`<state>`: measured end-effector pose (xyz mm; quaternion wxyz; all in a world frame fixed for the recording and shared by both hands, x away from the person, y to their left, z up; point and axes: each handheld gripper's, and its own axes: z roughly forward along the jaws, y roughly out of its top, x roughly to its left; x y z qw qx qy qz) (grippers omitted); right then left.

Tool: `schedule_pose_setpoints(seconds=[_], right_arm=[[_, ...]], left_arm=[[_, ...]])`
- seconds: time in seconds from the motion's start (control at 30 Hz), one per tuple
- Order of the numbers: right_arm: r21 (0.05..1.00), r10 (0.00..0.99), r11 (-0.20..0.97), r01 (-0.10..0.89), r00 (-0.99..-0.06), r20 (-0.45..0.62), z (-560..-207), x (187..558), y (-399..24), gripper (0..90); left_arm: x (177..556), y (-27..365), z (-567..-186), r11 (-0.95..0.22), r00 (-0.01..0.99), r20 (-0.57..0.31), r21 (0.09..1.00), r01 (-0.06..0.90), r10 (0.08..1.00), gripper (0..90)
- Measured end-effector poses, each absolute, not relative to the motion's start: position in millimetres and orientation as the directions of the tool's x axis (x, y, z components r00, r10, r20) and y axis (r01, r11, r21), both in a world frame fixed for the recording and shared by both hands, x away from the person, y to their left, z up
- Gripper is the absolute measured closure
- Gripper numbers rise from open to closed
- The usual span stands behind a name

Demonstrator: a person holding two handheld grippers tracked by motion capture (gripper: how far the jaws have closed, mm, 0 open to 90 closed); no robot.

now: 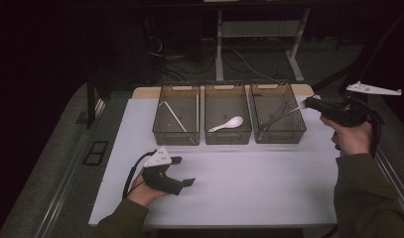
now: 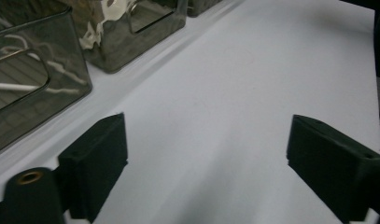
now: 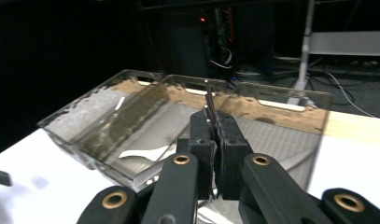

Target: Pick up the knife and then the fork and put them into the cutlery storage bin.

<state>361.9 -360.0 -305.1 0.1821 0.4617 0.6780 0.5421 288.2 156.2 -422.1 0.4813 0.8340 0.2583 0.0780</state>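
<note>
Two grippers working: I'm clamping right gripper (image 3: pixel 214 135) on thin utensil (image 1: pixel 281 117) over right bin (image 1: pixel 279 130); left gripper (image 2: pixel 206 168) gaping wide, holding nothing.

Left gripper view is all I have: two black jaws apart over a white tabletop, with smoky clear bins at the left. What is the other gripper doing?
Observer: The right gripper is shut on a thin silvery metal utensil, which slants down into the right-hand smoky translucent plastic bin.
Operator: Anything in the middle bin?
Observer: Yes, a white spoon lies on the floor of the middle bin.
Operator: And the left one?
Observer: The left bin holds long thin white sticks, one of them lying slantwise.
</note>
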Motion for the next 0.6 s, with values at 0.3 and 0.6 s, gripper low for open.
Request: schedule_pose_setpoints(seconds=[0.3, 0.6], right_arm=[[0.867, 0.870, 0.073, 0.492, -0.457, 0.186, -314.6, 392.9, -363.0, 86.7], [0.794, 0.848, 0.181, 0.580, -0.502, 0.173, -342.6, 423.1, -336.4, 86.6]], left_arm=[[289.5, 156.5, -426.7, -0.412, 0.846, -0.119, 0.833, 0.370, 0.520, 0.0], [291.7, 156.8, -428.0, -0.408, 0.842, -0.126, 0.831, 0.379, 0.525, 0.0]])
